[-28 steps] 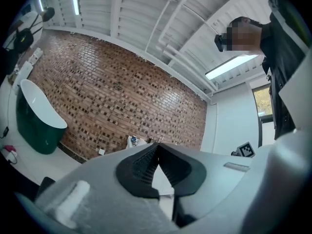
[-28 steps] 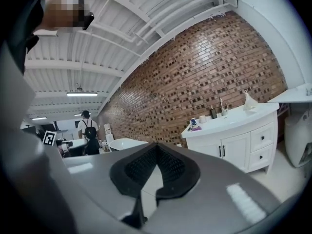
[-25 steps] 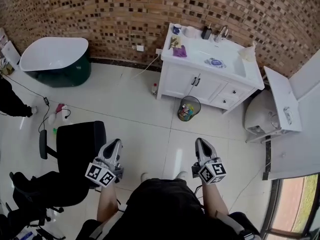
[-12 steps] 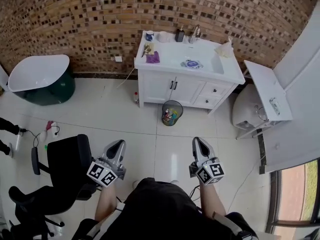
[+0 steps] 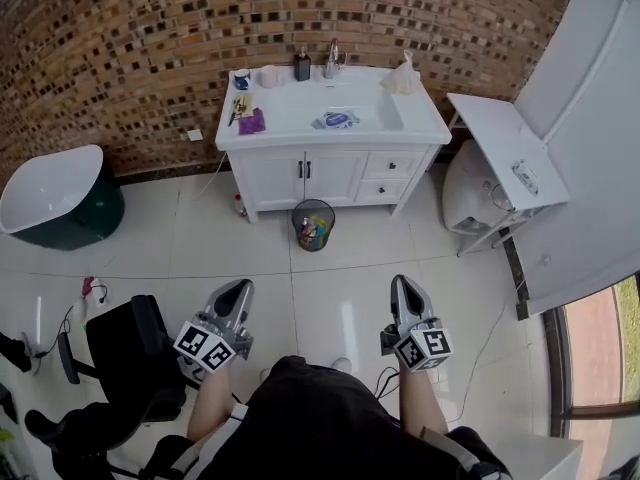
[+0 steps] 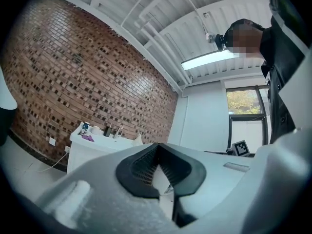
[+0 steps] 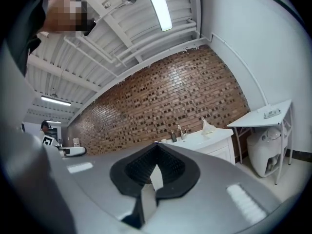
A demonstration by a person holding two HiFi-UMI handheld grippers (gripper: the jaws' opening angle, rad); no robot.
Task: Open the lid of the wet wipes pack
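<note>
The wet wipes pack point(image 5: 335, 119), pale with a blue patch, lies flat on the white vanity top point(image 5: 290, 118) against the brick wall, far ahead of both grippers. My left gripper point(image 5: 238, 290) and right gripper point(image 5: 404, 284) are held level at waist height over the tiled floor, pointing toward the vanity. Both are shut with nothing between the jaws. In the left gripper view the closed left gripper point(image 6: 157, 147) has the vanity point(image 6: 90, 147) far off at its left. In the right gripper view the closed right gripper point(image 7: 157, 149) has the vanity point(image 7: 207, 139) beyond it.
A mesh waste bin point(image 5: 314, 224) stands on the floor before the vanity. A black office chair point(image 5: 130, 353) is close at my left. A white-and-green tub point(image 5: 55, 196) sits far left. A white side table point(image 5: 500, 133) and a white appliance point(image 5: 468, 196) stand right.
The vanity has slid leftward and nearer the middle of the head view as I moved across the floor. Both grippers travelled with me and stayed shut.
</note>
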